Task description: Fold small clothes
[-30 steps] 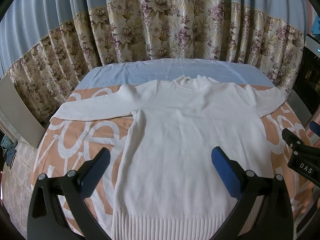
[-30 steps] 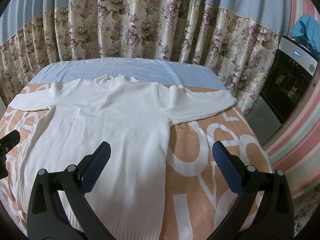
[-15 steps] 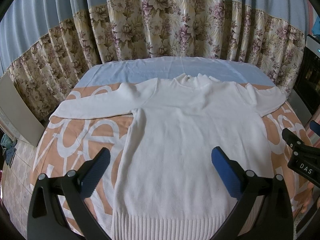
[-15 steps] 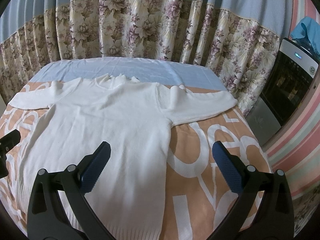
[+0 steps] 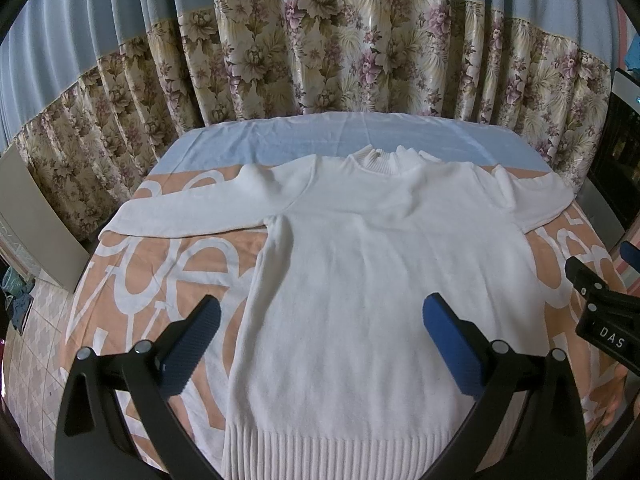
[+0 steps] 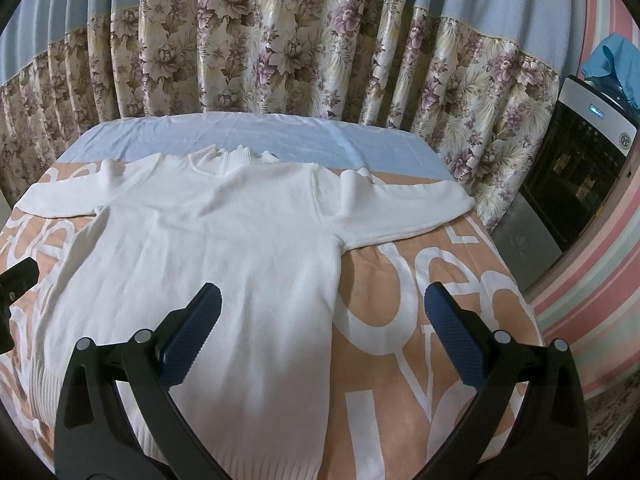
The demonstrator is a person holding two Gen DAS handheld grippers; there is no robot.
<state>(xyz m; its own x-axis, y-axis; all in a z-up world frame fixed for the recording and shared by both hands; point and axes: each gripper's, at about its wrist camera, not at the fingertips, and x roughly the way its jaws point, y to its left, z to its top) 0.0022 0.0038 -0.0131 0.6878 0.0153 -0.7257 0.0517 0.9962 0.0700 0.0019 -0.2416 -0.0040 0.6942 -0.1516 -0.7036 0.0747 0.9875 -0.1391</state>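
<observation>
A white knit sweater (image 5: 360, 264) lies flat and face up on the bed, sleeves spread to both sides, collar far, ribbed hem near me. It also shows in the right wrist view (image 6: 216, 248). My left gripper (image 5: 320, 320) is open and empty, held above the sweater's lower body. My right gripper (image 6: 322, 316) is open and empty, held above the sweater's right side edge and the bedspread. The right gripper's body shows at the right edge of the left wrist view (image 5: 604, 312).
The bed has an orange and white bedspread (image 6: 420, 320) and a pale blue sheet (image 5: 320, 140) at the far end. Floral curtains (image 5: 320, 60) hang behind it. A black appliance (image 6: 576, 184) stands to the right, a board (image 5: 36, 216) and tiled floor to the left.
Both views have shifted very slightly; the sweater has not moved and both grippers stay open.
</observation>
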